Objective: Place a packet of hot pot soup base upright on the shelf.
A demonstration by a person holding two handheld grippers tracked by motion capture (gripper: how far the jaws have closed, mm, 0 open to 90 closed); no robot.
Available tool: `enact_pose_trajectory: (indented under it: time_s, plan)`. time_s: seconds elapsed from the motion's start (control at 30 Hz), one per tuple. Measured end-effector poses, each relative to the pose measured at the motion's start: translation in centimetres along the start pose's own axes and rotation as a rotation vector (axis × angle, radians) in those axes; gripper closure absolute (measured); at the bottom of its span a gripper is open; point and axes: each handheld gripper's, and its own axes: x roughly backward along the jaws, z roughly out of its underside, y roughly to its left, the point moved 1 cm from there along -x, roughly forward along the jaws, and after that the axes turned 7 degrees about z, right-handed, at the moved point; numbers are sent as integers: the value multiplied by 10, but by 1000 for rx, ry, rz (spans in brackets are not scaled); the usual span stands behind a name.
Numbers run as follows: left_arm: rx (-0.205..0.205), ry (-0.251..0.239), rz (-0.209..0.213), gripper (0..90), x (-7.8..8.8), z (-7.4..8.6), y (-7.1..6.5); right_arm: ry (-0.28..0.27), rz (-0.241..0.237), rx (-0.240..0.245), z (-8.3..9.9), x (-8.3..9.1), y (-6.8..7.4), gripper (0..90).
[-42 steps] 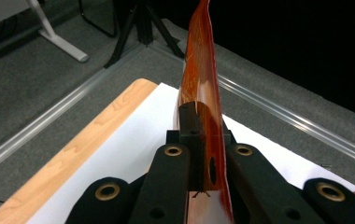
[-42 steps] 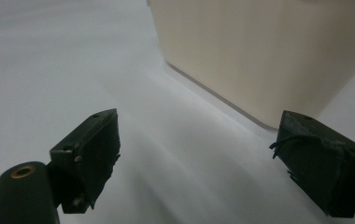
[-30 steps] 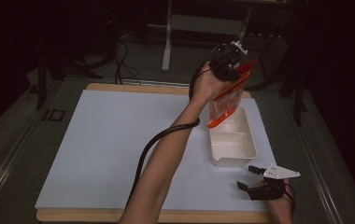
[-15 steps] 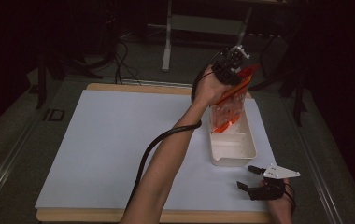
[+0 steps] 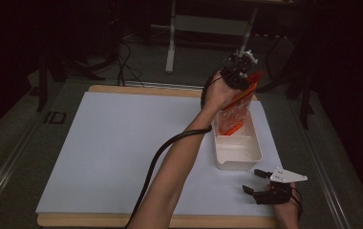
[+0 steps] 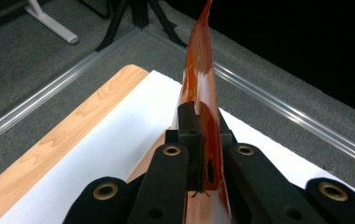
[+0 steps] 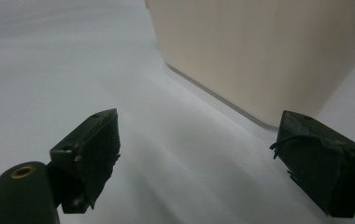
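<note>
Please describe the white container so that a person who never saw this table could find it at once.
On the white sheet covering the wooden table, look toward its right edge. The cream-white rectangular plastic tub stands there, open-topped. An orange-and-clear plastic bag, gripped by the left gripper, hangs into it.

1. High view: light pools on the white table sheet (image 5: 122, 152), and the room behind drops into near black.
2. Left gripper view: crisp and evenly lit.
3. Right gripper view: soft focus, the cream bin (image 7: 269, 51) hazy, faint shadow bands crossing the sheet.
</note>
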Motion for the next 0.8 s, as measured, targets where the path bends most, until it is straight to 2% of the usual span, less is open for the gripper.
enact_pose_trajectory:
  time_s: [0.23,0.37,0.4,0.43,0.5,0.57,0.67,0.8]
  plan:
    - [3,-16,7,894,-5,1,0,-2,0,0,0,0,0,138]
    - [18,-20,19,896,-12,7,1,-1,0,1,0,0,0,138]
    - [31,-3,25,897,-19,13,3,-2,0,3,0,0,0,138]
    - [31,-3,25,897,-19,13,3,-2,0,3,0,0,0,138]
    - [73,-19,55,899,-31,23,7,-3,2,3,0,0,0,138]
    - [87,-30,65,900,-33,26,8,-4,2,3,0,0,0,139]
    - [82,-23,64,900,-34,25,6,-4,1,3,0,0,0,138]
    - [95,-19,72,900,-37,29,7,-3,2,4,0,0,0,139]
